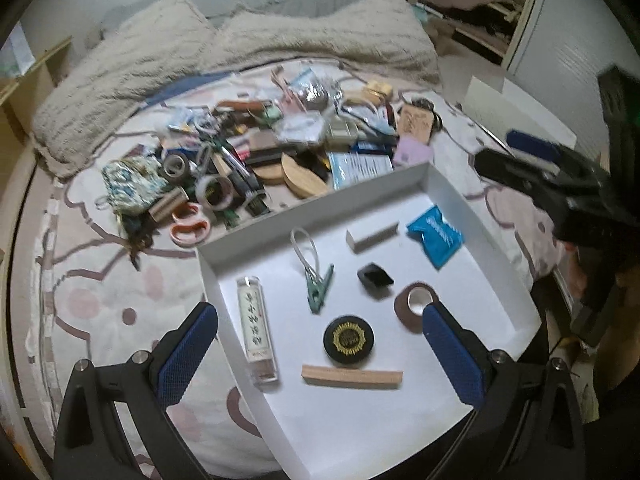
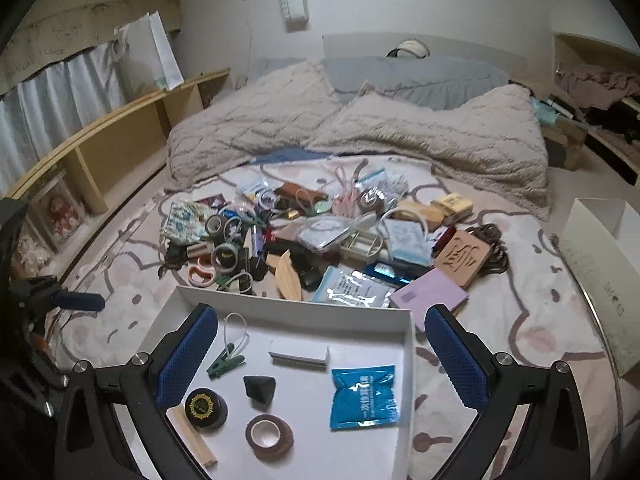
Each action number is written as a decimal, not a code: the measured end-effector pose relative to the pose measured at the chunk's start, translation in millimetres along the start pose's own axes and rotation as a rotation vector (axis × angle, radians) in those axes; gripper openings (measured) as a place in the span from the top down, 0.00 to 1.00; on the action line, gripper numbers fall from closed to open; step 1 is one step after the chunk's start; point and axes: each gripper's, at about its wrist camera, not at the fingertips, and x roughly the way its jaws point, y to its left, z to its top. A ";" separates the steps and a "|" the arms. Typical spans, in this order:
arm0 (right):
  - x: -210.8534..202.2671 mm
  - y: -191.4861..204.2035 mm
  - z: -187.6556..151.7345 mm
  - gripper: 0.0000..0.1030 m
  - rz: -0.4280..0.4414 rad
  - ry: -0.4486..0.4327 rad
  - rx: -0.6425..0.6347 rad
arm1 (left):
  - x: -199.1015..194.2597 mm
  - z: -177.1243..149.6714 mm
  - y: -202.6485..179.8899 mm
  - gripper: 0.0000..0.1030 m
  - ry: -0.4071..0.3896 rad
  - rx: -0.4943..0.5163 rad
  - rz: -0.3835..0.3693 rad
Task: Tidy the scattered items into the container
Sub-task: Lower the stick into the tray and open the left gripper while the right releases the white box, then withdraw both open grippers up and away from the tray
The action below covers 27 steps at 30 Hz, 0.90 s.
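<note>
A white shallow box lies on the bed. It holds a blue packet, a brown tape roll, a black round tin, a green clip, a clear tube, a wooden strip and a white block. A pile of scattered items lies beyond the box. My left gripper is open and empty above the box. My right gripper is open and empty above the box's near part.
A beige blanket lies behind the pile. A wooden shelf runs along the left wall. A white carton stands at the right of the bed. The right gripper's body shows in the left wrist view.
</note>
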 end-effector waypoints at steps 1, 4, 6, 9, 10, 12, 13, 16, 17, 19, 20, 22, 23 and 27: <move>-2.6 -0.9 -1.0 0.00 0.000 -0.005 0.001 | -3.9 1.2 0.0 0.00 -0.009 -0.001 0.004; -9.1 -3.5 -2.6 0.00 -0.004 -0.022 0.001 | -10.2 4.3 -1.8 0.00 -0.041 -0.009 0.019; -13.5 -5.3 -4.3 0.00 -0.006 -0.034 -0.001 | -14.7 4.8 -4.1 0.00 -0.061 -0.018 0.033; -17.2 -8.5 -7.3 0.00 0.010 -0.038 0.002 | -21.6 2.5 -8.0 0.00 -0.087 -0.023 0.060; -18.1 -8.7 -8.5 0.00 0.013 -0.038 0.002 | -23.0 1.6 -10.4 0.00 -0.094 -0.022 0.068; -19.0 -9.7 -10.8 0.00 0.013 -0.036 -0.003 | -24.9 -0.7 -14.9 0.00 -0.105 -0.017 0.085; -19.9 -10.4 -12.1 0.00 0.012 -0.035 -0.005 | -26.3 -2.2 -17.5 0.00 -0.115 -0.018 0.094; -23.6 -12.3 -16.6 0.00 0.016 -0.037 -0.008 | -30.1 -6.0 -21.7 0.00 -0.141 -0.043 0.091; -25.0 -13.1 -18.1 0.00 0.015 -0.039 -0.009 | -31.9 -8.3 -22.7 0.00 -0.151 -0.059 0.084; -27.9 -13.9 -21.0 0.00 0.017 -0.042 -0.015 | -35.4 -12.4 -23.9 0.00 -0.169 -0.087 0.071; -29.8 -14.4 -22.6 0.00 0.019 -0.045 -0.018 | -37.4 -14.8 -24.5 0.00 -0.183 -0.102 0.067; -32.8 -14.4 -25.0 0.00 0.020 -0.048 -0.022 | -40.7 -19.0 -25.9 0.00 -0.206 -0.125 0.073; -34.8 -14.4 -26.2 0.00 0.020 -0.051 -0.026 | -42.1 -20.9 -27.2 0.00 -0.215 -0.130 0.083; -42.8 -14.3 -29.8 0.00 0.036 -0.057 -0.022 | -49.9 -29.6 -32.8 0.00 -0.280 -0.132 0.148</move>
